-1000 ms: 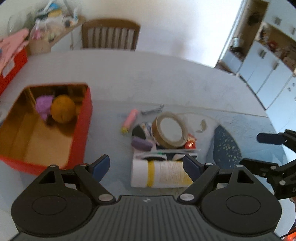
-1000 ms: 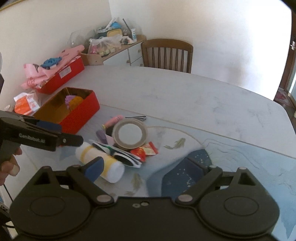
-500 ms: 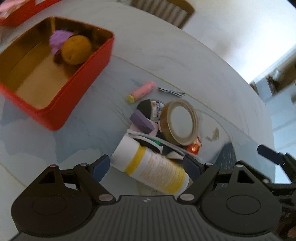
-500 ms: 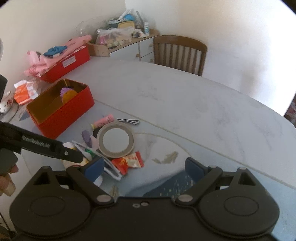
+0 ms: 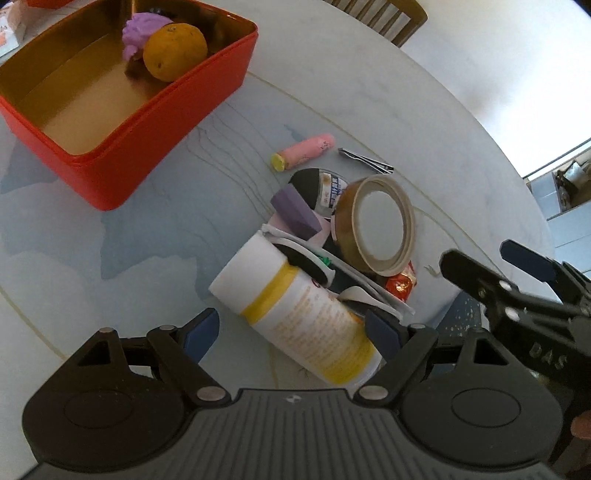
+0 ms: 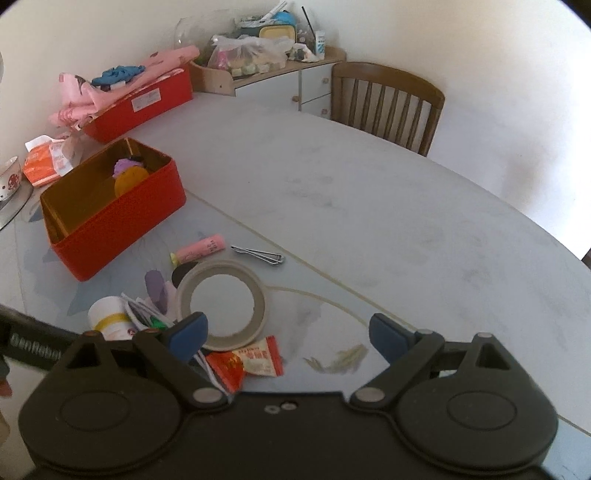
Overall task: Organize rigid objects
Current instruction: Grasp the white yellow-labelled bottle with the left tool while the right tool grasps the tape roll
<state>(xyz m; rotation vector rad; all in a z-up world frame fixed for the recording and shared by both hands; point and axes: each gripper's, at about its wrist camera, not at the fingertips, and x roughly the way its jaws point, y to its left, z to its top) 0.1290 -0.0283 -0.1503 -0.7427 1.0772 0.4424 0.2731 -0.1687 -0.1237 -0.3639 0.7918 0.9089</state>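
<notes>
My left gripper [image 5: 291,330] has come down lower and rolled over, so the white plastic bottle with yellow bands [image 5: 295,314] now lies slanted between its blue pads. The pads stand wide apart and do not press on the bottle. My right gripper [image 6: 288,334] has slid sideways, and now the brown roll of tape [image 6: 221,304] sits just past its left pad. Its pads are wide apart too, with nothing between them.

The red tin box with the gold inside [image 5: 110,162] stands open on the pale marble table [image 6: 369,206]. In its far corner are a round orange fruit [image 5: 174,51] and a purple lumpy toy [image 5: 138,33], touching each other. The rest of the box is bare.

The other things lie in a heap near the box. The bottle lies on its side at the front. White-framed sunglasses [image 5: 314,266] rest across it. Behind them are a purple block [image 5: 295,214], a black round tin [image 5: 317,184] and the tape roll, leaning. A red candy wrapper [image 6: 247,363] lies beside the tape. A pink tube [image 5: 304,151] and silver nail clippers [image 5: 365,160] lie a little apart.
</notes>
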